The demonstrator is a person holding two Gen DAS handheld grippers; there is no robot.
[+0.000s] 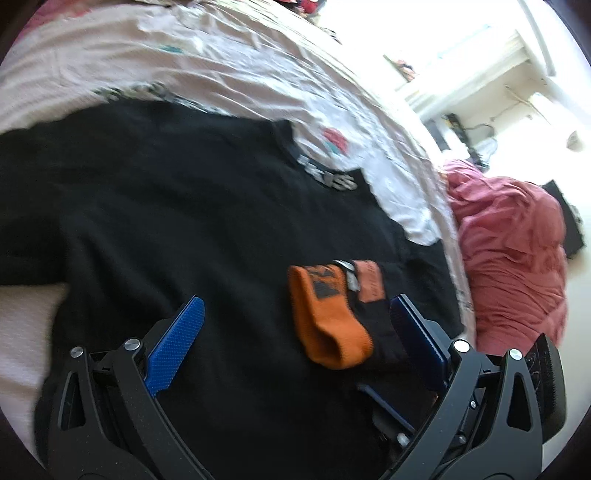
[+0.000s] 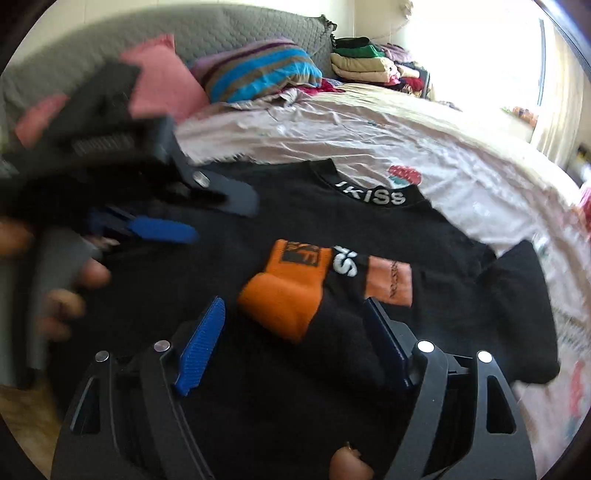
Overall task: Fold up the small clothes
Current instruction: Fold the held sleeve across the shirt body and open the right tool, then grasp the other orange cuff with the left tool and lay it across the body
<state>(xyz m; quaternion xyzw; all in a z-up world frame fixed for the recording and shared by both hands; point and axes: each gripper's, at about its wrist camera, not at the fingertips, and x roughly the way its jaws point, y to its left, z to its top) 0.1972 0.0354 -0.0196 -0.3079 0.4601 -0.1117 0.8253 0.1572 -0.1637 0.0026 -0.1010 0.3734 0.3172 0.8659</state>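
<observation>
A black T-shirt point(image 1: 147, 206) point(image 2: 369, 229) with white letters on its collar lies spread flat on the bed. On top of it rests a folded orange-and-black sock point(image 1: 325, 317) point(image 2: 284, 295). My left gripper point(image 1: 295, 301) is open, and in the left wrist view the sock lies between its blue fingers point(image 1: 177, 343), close to the right one. My right gripper point(image 2: 295, 302) is open too, low over the shirt, with the sock between its spread fingers point(image 2: 203, 343). The right wrist view also shows the left gripper point(image 2: 218, 218) blurred at the upper left, held by a hand point(image 2: 74, 288).
A creased pale pink sheet point(image 1: 221, 74) point(image 2: 369, 129) covers the bed. A crumpled red blanket point(image 1: 509, 258) lies past the bed's right edge. A striped pillow point(image 2: 258, 70), a pile of folded clothes point(image 2: 362, 62) and a grey quilted backrest point(image 2: 184, 33) stand at the far end.
</observation>
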